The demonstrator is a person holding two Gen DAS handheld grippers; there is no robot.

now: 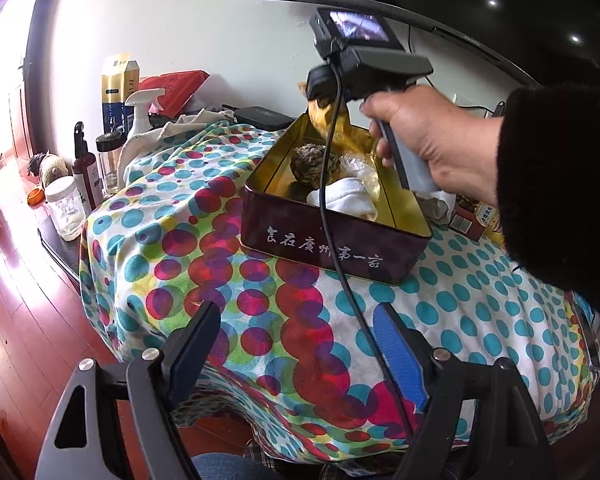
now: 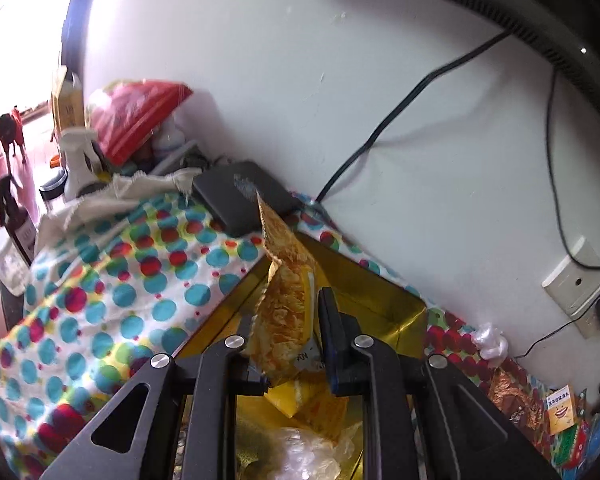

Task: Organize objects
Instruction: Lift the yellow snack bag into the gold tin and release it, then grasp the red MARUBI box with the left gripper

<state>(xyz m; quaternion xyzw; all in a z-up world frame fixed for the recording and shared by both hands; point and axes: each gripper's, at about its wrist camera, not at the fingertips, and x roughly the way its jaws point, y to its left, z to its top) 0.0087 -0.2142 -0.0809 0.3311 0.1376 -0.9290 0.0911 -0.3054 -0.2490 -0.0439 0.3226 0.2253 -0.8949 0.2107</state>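
Right wrist view: right gripper clamped tight on a yellow snack packet, pinched low so the rest stands up above the fingers. Packet hangs over the far end of the open tin, likely a drop-in. Tin already holds a pinecone-like lump, a white cloth and crinkled plastic, so free room is at that far end. Left gripper sits at the near side of the tin, over the dotted cloth, jaws wide and empty, probably waiting. Loose packets lie right of the tin, unsorted.
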